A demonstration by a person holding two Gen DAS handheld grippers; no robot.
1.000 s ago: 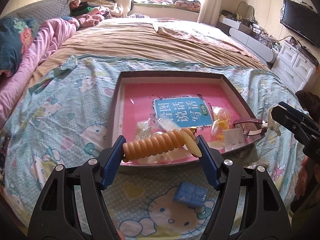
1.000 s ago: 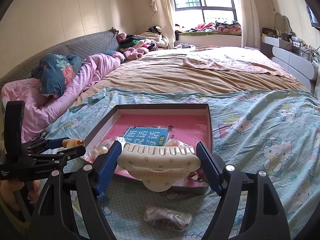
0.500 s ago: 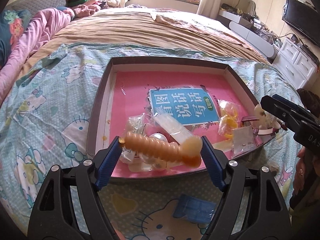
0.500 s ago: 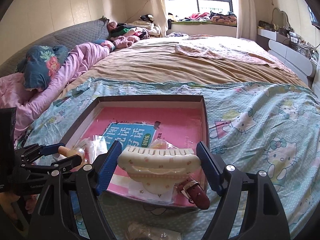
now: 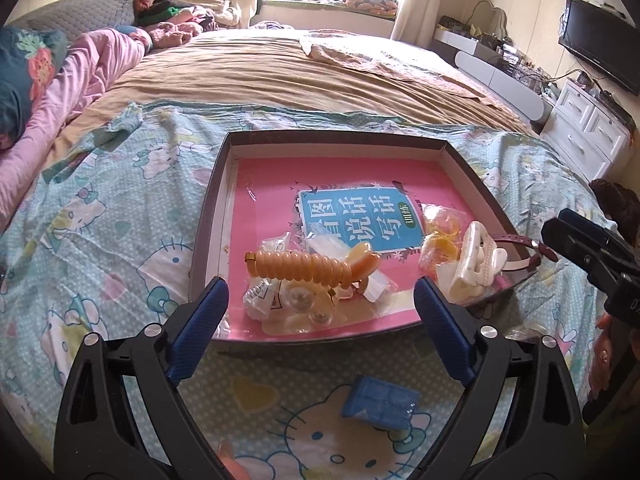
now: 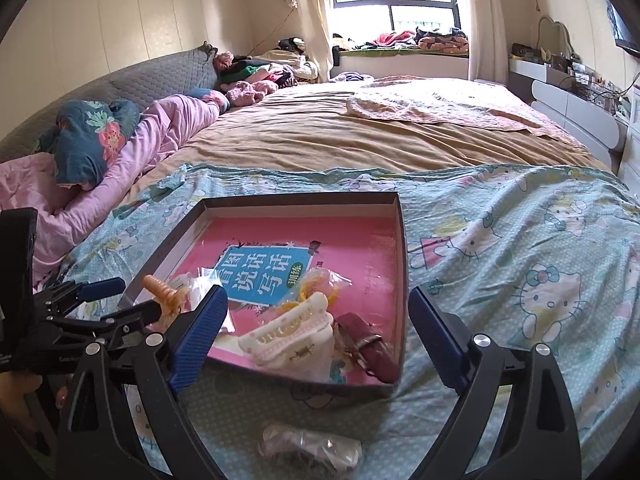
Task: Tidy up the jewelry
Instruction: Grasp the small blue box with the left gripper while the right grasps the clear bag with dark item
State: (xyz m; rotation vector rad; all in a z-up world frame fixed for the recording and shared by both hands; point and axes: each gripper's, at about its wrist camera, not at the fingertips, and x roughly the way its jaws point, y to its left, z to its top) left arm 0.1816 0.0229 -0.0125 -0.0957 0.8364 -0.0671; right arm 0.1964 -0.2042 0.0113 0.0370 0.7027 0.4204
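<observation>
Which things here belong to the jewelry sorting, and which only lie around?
Belong to the job:
- box tray
- orange spiral clip, lying in the tray
- white claw clip, lying in the tray
- maroon strap
- blue packet on the sheet, outside the tray
- clear packet, also outside

Just lying about:
- pink quilt
- clothes pile
- television

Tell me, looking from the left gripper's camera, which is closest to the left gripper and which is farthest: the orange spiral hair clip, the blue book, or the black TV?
1. The orange spiral hair clip, in the tray's near end, just ahead of the left gripper, whose jaws are opening.
2. The blue book, mid-tray, behind the clip.
3. The black TV, far right on the wall.
</observation>
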